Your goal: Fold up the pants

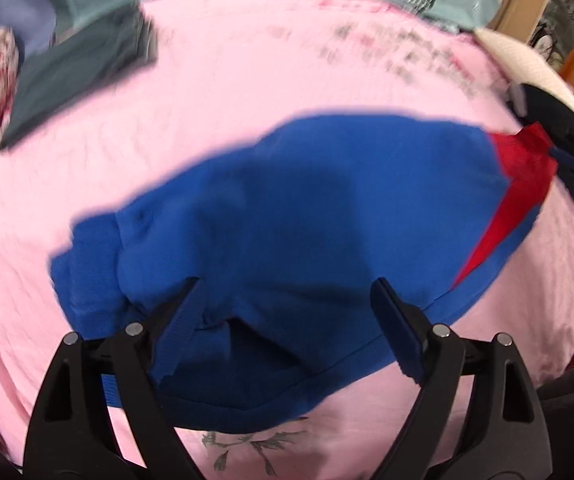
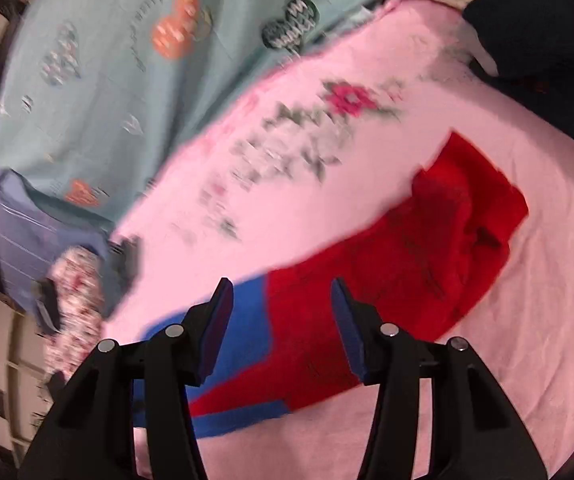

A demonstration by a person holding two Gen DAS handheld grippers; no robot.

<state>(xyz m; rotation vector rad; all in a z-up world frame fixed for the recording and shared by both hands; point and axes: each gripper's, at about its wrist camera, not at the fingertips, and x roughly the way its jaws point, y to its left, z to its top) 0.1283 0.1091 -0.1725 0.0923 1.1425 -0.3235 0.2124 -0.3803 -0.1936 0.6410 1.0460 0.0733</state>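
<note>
Left gripper (image 1: 287,300) jaws apart; right gripper (image 2: 283,300) jaws apart.

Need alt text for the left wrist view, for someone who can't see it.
The left hand-held gripper hangs open over blue pants with a red panel, lying on a pink sheet. A dark folded garment lies further back on the left.

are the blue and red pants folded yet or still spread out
Partly folded, it seems: the pants lie as a short blue block, the red part bunched at one end. Both grippers are open above them.
</note>
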